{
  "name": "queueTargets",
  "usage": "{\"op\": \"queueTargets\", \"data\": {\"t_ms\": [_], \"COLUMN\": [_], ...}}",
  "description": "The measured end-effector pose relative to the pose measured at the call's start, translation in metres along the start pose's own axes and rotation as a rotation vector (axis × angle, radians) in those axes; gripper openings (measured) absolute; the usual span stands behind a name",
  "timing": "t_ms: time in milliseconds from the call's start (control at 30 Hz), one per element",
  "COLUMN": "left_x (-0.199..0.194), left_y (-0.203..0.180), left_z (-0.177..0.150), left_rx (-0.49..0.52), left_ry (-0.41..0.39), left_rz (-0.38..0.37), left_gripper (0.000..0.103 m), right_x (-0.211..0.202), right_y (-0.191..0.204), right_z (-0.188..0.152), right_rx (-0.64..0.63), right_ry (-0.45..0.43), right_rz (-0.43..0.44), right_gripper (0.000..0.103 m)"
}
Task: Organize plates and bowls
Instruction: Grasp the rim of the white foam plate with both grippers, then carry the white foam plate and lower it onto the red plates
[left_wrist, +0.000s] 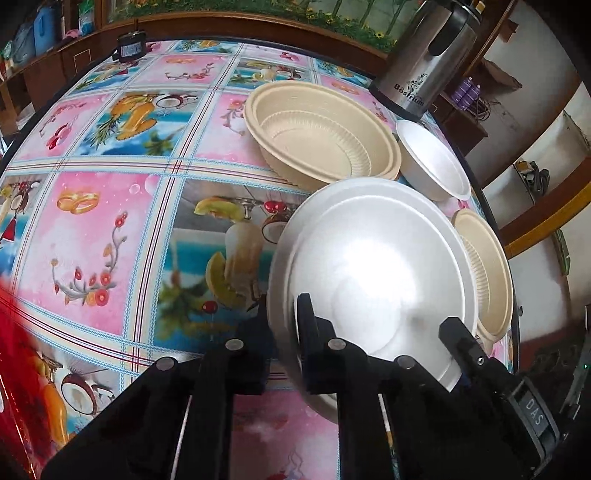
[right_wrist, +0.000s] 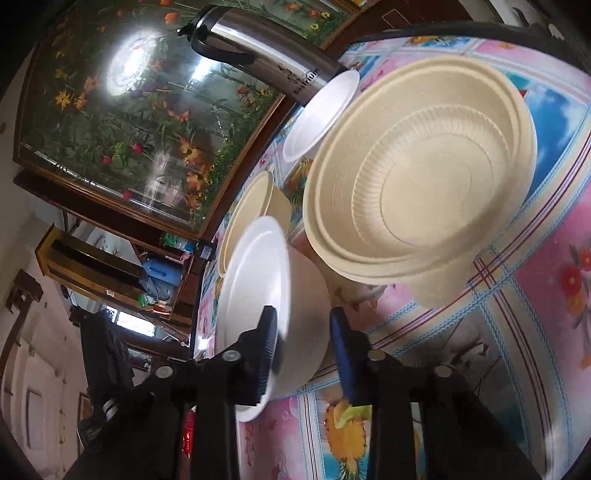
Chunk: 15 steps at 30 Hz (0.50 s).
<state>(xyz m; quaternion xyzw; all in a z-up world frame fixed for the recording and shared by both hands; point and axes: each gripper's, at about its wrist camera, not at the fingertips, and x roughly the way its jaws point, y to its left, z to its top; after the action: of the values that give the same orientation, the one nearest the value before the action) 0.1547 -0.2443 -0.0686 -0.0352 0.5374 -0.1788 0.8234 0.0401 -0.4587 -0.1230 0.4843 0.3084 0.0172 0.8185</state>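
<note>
A large white foam bowl is tilted just above the flowered tablecloth. My left gripper is shut on its near rim, one finger inside the bowl and one outside. My right gripper is shut on the bowl's wall at another spot, with one finger showing in the left wrist view. A stack of large beige ribbed bowls stands just behind. A small white bowl and a small beige bowl sit by the table's edge.
A steel thermos jug stands at the table's edge past the small white bowl. A black adapter lies at the far edge. Something red intrudes at the near left. A wood-framed flower picture lines the wall.
</note>
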Motion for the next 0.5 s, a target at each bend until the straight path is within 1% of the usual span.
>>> {"op": "queueTargets", "data": {"t_ms": [133,200,400,500], "left_x": [-0.002,-0.004,-0.017,-0.027], "left_y": [-0.001,0.0,0.0,0.005], "left_z": [-0.001,-0.001,-0.006,-0.01], "left_rx": [0.002,0.0,0.031,0.037], "left_ry": [-0.006,-0.012,-0.06,-0.079], "left_rz": [-0.005,-0.009,0.033,0.042], "left_gripper": [0.009,0.009,0.009,0.009], "right_x": [-0.003,-0.003,-0.002,-0.001], "right_y": [0.007,0.008,0.013,0.018], "right_z": [-0.004,-0.006,-0.01,-0.013], "right_rx": [-0.042,-0.047,-0.075,-0.093], "right_ry": [-0.026,-0.029,-0.026,-0.024], "right_rz": [-0.033,-0.03,-0.028,-0.016], "right_gripper": [0.02,0.02,0.017,0.017]}}
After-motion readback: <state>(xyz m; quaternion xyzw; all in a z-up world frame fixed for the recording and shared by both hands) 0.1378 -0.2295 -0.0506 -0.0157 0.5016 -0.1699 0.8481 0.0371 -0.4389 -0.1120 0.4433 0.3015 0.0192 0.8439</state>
